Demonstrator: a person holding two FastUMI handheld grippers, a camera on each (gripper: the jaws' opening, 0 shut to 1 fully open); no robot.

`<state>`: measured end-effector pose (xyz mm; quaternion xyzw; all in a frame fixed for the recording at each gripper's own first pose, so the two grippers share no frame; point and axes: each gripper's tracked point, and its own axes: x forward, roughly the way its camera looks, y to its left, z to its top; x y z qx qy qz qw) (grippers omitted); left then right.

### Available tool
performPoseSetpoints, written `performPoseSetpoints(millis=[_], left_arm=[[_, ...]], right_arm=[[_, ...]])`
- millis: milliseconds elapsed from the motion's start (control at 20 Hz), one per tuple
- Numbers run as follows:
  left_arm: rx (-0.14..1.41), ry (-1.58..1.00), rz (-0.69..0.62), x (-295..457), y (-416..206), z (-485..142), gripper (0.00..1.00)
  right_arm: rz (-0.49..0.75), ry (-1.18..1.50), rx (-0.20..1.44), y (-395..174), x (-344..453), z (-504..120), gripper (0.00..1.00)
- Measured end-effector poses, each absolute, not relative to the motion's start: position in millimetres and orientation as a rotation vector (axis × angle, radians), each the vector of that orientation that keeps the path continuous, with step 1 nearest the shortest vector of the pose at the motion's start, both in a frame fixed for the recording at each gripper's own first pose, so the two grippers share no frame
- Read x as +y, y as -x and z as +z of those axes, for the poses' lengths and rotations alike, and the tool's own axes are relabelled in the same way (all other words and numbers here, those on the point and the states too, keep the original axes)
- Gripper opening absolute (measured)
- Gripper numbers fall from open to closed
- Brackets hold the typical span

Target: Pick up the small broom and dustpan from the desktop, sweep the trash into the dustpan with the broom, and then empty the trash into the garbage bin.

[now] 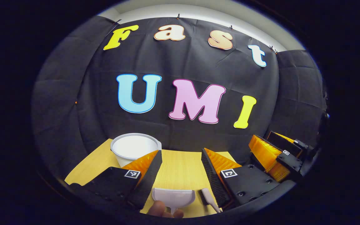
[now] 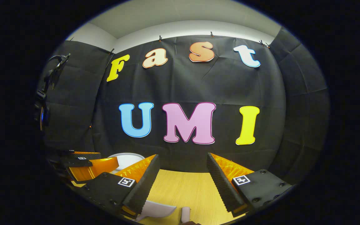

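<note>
In the left gripper view a pale dustpan (image 1: 173,196) lies on the wooden desktop (image 1: 180,168), below and between my left gripper's (image 1: 181,153) open fingers. The small broom (image 1: 208,198) lies just to its right, by the right finger. A person's fingertip (image 1: 159,207) shows at the dustpan's near edge. The white garbage bin (image 1: 133,147) stands at the back left of the desk. In the right gripper view my right gripper (image 2: 183,156) is open above the desk, with the dustpan (image 2: 158,209) and the broom's handle end (image 2: 185,214) low between its fingers.
The right gripper (image 1: 267,140) hovers at the far right of the left gripper view. The left gripper (image 2: 105,158) shows at the left in the right gripper view, in front of the bin (image 2: 126,159). Black cloth walls close off the desk's back and sides.
</note>
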<state>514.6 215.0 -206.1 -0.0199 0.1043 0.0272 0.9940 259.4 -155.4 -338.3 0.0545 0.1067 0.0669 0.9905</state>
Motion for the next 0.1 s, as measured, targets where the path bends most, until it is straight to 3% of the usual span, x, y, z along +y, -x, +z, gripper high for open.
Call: performPoseSetpoints(millis=[50,100], left_arm=[[0.192,0.012,0.043,214.7,-517.9,-201.8,0.76],[0.181,-0.010,0.036,216.5,-515.1,-195.2,0.76]], right_arm=[[0.113,-0.113,0.212,-261.3,-156.5,-336.6,0.89],[0.100,-0.106,0.211,-260.7,-154.8,-333.0,0.89]])
